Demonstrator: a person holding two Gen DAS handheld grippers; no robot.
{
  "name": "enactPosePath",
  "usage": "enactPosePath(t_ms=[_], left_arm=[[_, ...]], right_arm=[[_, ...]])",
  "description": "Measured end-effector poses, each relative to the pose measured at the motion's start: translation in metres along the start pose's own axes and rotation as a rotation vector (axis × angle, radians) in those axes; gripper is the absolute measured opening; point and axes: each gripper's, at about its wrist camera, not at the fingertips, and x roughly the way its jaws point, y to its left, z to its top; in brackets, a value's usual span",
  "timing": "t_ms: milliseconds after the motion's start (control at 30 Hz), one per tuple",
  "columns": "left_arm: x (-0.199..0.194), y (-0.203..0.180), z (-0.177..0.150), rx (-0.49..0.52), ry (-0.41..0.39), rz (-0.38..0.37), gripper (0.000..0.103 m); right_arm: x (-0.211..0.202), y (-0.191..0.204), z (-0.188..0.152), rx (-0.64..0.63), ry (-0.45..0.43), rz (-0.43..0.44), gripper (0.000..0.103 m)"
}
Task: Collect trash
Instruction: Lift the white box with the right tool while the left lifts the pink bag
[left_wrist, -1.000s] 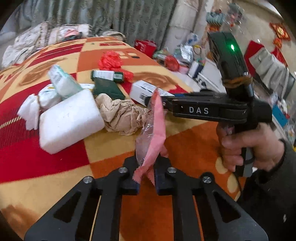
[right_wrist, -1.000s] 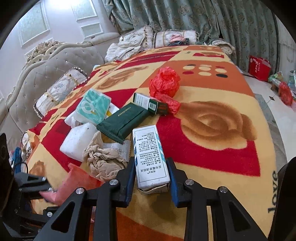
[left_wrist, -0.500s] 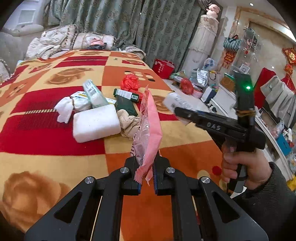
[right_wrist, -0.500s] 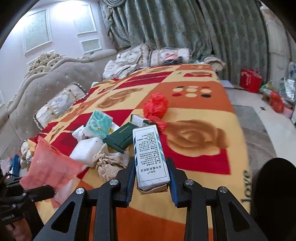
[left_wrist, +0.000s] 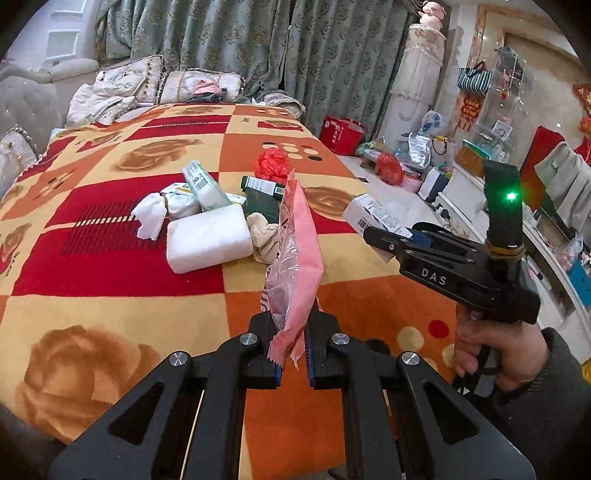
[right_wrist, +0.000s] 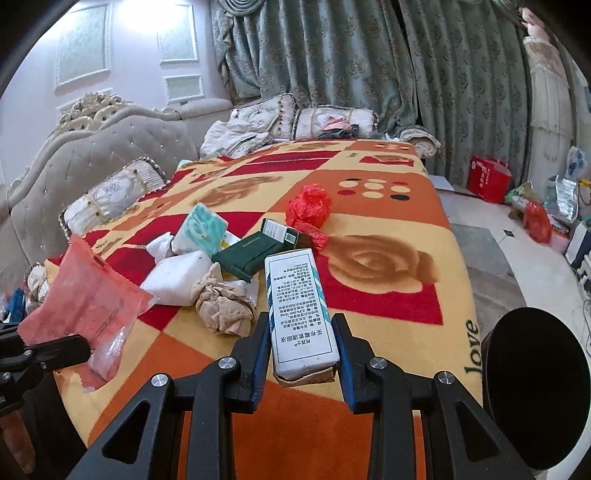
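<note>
My left gripper (left_wrist: 292, 332) is shut on a pink and clear plastic wrapper (left_wrist: 295, 258), which stands up between its fingers; the same wrapper (right_wrist: 88, 295) shows at the left of the right wrist view. My right gripper (right_wrist: 301, 343) is shut on a white printed carton (right_wrist: 299, 310), also seen as the carton (left_wrist: 376, 216) held out over the bed's right side. Left on the blanket are a white foam block (left_wrist: 208, 240), a crumpled beige paper (right_wrist: 225, 302), a dark green booklet (right_wrist: 245, 254), a green box (right_wrist: 279, 232), a red plastic bag (right_wrist: 308, 206), a tissue pack (right_wrist: 201, 229) and white tissues (left_wrist: 149, 218).
The bed's orange, red and yellow blanket (left_wrist: 110, 266) fills the foreground, with pillows (right_wrist: 110, 195) and a grey headboard (right_wrist: 92, 147) at left. Right of the bed lie a red bag (right_wrist: 487, 177) and clutter on the floor (left_wrist: 406, 162). A round black object (right_wrist: 535, 387) stands at lower right.
Both grippers have risen and pulled back from the pile with the wrapper and the carton held. More of the bed and room shows in both views.
</note>
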Motion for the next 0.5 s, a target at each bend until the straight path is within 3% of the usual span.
enactPosePath(t_ms=[500], left_arm=[[0.002, -0.008, -0.001, 0.034, 0.010, 0.003, 0.007]], right_arm=[[-0.012, -0.022, -0.004, 0.047, -0.018, -0.052, 0.031]])
